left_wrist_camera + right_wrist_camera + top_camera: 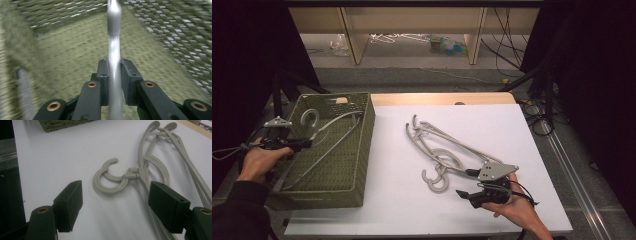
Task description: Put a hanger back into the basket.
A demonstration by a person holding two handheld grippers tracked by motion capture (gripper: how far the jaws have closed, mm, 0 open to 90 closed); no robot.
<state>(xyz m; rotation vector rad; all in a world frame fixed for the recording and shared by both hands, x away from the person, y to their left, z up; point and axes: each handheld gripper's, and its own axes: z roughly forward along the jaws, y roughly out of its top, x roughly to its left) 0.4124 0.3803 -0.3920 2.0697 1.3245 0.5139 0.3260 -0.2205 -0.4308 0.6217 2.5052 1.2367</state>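
Clamped on a grey plastic hanger (114,75), our left gripper (307,143) holds it inside the green woven basket (362,150) at the table's left. Our right gripper (115,205) hovers with jaws wide apart just beside the pile of hangers (442,150) lying on the white tabletop (502,125).

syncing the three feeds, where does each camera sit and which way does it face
High view: above the person's side, looking forward and down on the white table; both hands, left gripper and right gripper show.
Left gripper view: rides the left gripper, facing into the green basket; jaws clamp a hanger.
Right gripper view: rides the right gripper, jaws apart, facing the hangers on the table.
Shared: the high view too shows those hangers.
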